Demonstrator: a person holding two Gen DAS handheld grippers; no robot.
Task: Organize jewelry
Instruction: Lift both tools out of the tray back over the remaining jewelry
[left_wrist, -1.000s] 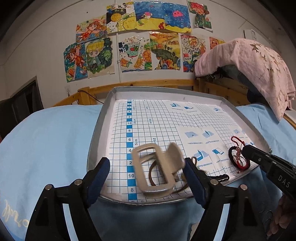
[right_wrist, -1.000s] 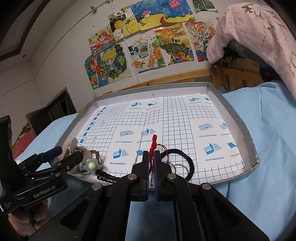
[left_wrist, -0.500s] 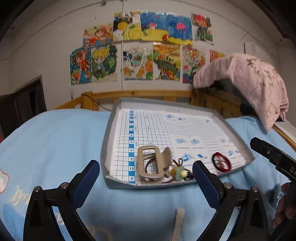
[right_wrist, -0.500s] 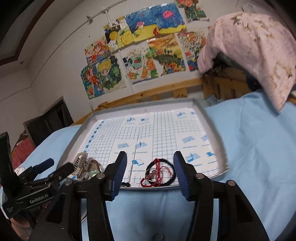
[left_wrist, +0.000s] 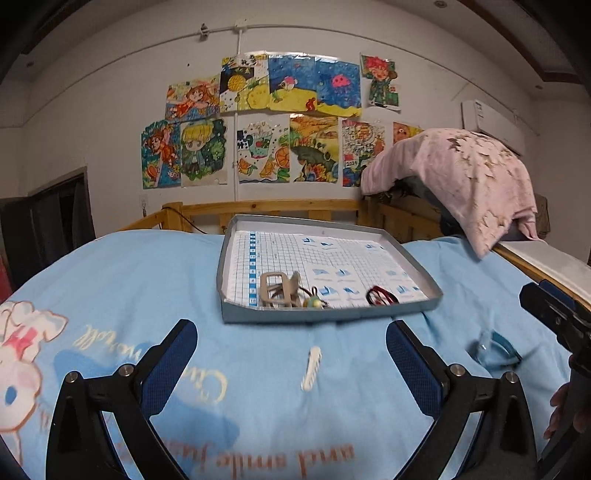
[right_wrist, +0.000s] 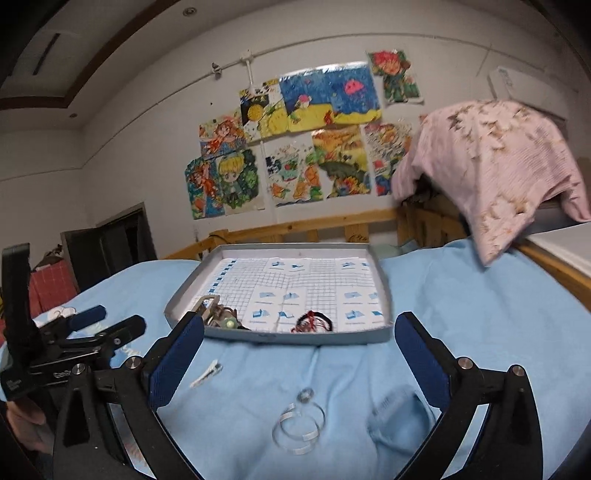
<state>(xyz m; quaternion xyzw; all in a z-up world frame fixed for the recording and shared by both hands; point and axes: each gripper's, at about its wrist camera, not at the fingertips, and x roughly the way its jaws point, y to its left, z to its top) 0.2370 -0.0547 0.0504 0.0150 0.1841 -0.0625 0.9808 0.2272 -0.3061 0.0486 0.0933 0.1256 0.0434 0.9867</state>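
Right wrist view: right tool (right_wrist: 299, 354) jaws are opening empty, left tool (left_wrist: 290, 363) gaping empty, both now backing off the tray (left_wrist: 325, 315) where red bracelet (right_wrist: 312, 322) and beige hair claw (left_wrist: 276, 290) are lying at 12 o'clock; clear bangles (right_wrist: 297, 424) are awaiting pickup on the bed.

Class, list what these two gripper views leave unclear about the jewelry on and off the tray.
- Right view: blue item on the sheet, blurred; kind unclear.
- Right view: left finger hides part of the clip pile.
- Left view: tray wall cuts off the bracelet.
- Both views: tray print too small.
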